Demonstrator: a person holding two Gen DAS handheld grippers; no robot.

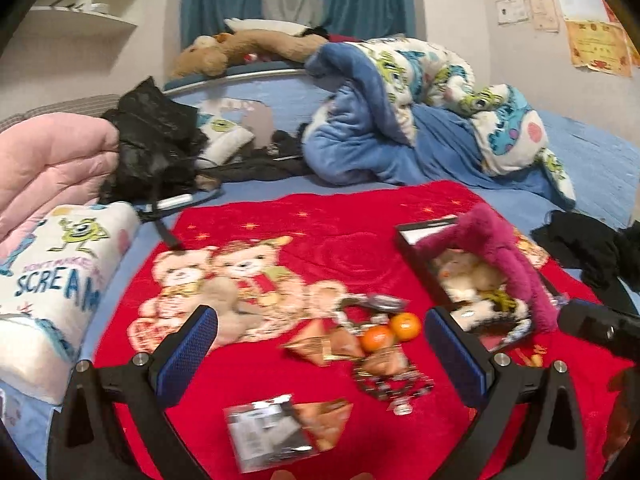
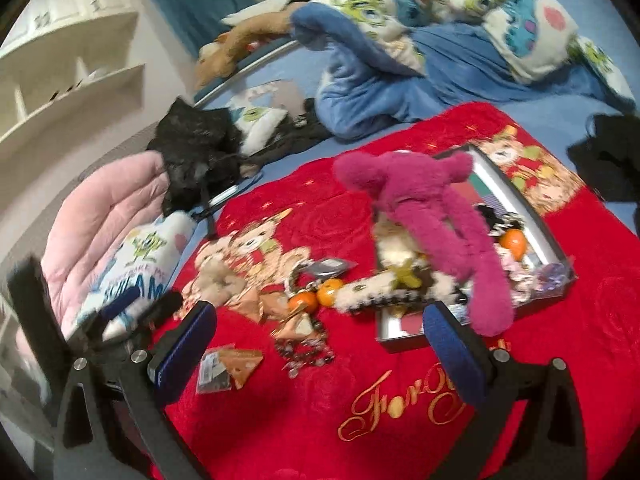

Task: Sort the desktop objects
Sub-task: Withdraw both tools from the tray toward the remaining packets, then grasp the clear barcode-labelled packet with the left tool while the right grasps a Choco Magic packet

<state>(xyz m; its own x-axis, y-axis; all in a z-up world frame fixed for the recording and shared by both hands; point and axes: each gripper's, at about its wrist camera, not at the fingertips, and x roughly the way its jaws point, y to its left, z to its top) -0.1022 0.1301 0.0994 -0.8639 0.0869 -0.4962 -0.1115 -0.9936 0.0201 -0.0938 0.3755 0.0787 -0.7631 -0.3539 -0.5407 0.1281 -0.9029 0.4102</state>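
On the red blanket (image 2: 304, 420), two oranges (image 1: 390, 332) lay just left of the box (image 2: 558, 248), which held a pink plush (image 2: 436, 216). Left gripper (image 1: 320, 344) and right gripper (image 2: 320, 332) both gaped wide, empty.

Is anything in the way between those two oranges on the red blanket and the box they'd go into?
Partly. The two oranges lie just left of the box, but a white fluffy toy lies right beside them at the box's near corner, and the pink plush drapes across the box. An orange already sits inside.
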